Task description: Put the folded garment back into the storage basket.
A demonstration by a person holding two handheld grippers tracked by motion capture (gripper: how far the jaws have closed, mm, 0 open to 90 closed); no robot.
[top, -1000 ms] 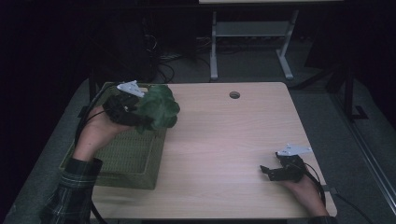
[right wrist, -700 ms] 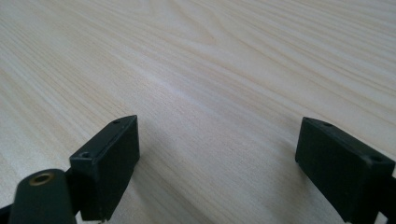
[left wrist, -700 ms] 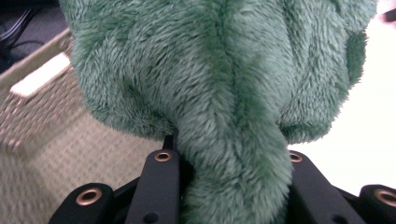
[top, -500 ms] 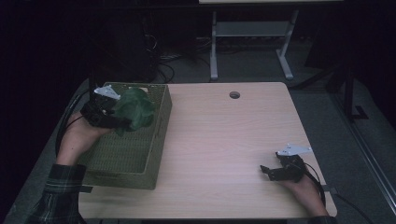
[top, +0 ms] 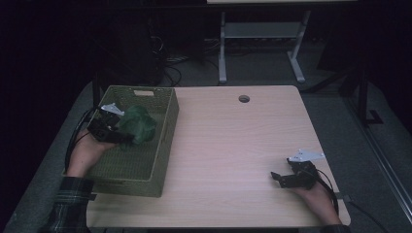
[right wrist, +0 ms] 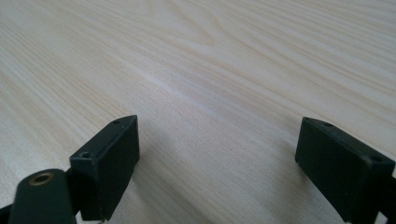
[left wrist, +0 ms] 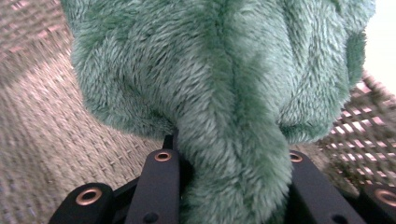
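Two grippers show in the high view, one at each lower side of the frame. The left gripper (top: 127,137) sits at centre left, inside the basket (top: 167,124), with its jaws clamped on the toy (top: 138,125), a lump of green plush. In the left gripper view the toy (left wrist: 224,93) takes up the upper and middle frame, and a thick fold of its fur runs down between the two black jaws at the bottom, which press it from both sides (the fur bulges over their inner edges). Behind the toy, at the left and right edges of that view, lies the woven weave of the basket (left wrist: 42,130). Whether the toy touches the basket floor I cannot tell.

The basket is a green woven box at the left end of the table (top: 233,155), its long side running from the lower left toward the upper centre of the high view. The toy hangs within its upper half, near the right wall.

The right gripper (top: 276,178) rests at the lower right of the high view, low over the bare wood, well apart from the basket. In the right gripper view its jaws stand wide apart at the bottom corners (nothing between them but tabletop (right wrist: 210,93)).
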